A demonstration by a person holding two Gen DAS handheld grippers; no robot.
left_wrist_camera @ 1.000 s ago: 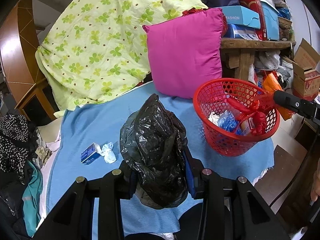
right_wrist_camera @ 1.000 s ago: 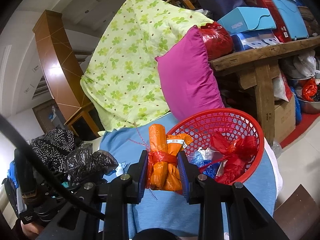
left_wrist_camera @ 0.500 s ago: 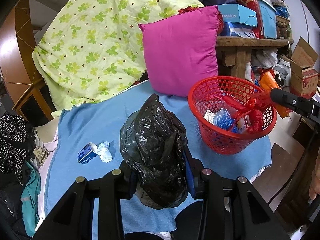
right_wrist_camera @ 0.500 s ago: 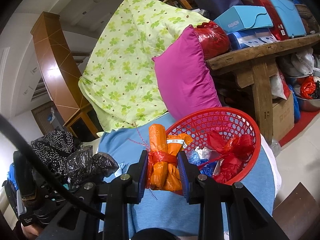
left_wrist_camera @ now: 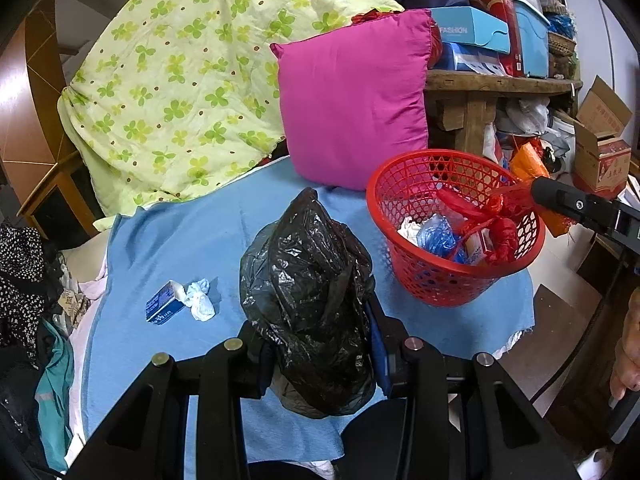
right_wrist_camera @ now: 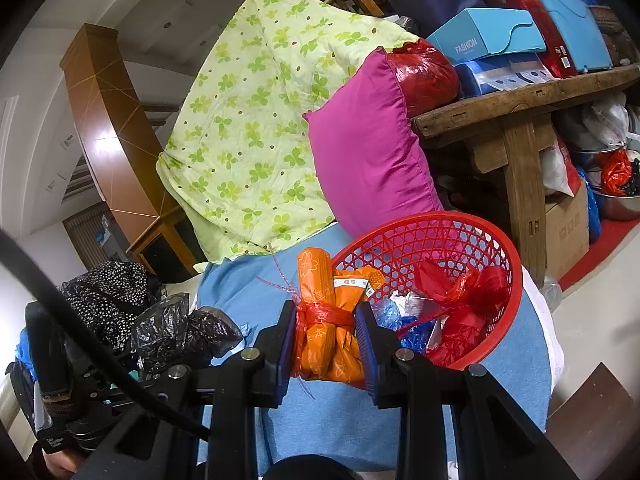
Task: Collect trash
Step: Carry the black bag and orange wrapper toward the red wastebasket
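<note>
My left gripper is shut on a crumpled black plastic bag and holds it above the blue cloth. My right gripper is shut on an orange packet bundle tied with red plastic, just left of the red mesh basket. The basket holds red, blue and white scraps. In the left wrist view my right gripper reaches in at the basket's right rim. A small blue box and a white tissue wad lie on the cloth to the left.
A magenta pillow and a green flowered quilt stand behind the cloth. A wooden bench with stacked boxes is at the right, cartons under it. Dark clothes lie at the left edge.
The left wrist view has shifted slightly, so the basket and pillow sit a little further left. The right gripper with the orange bundle has stayed beside the basket. Both grips are unchanged.
</note>
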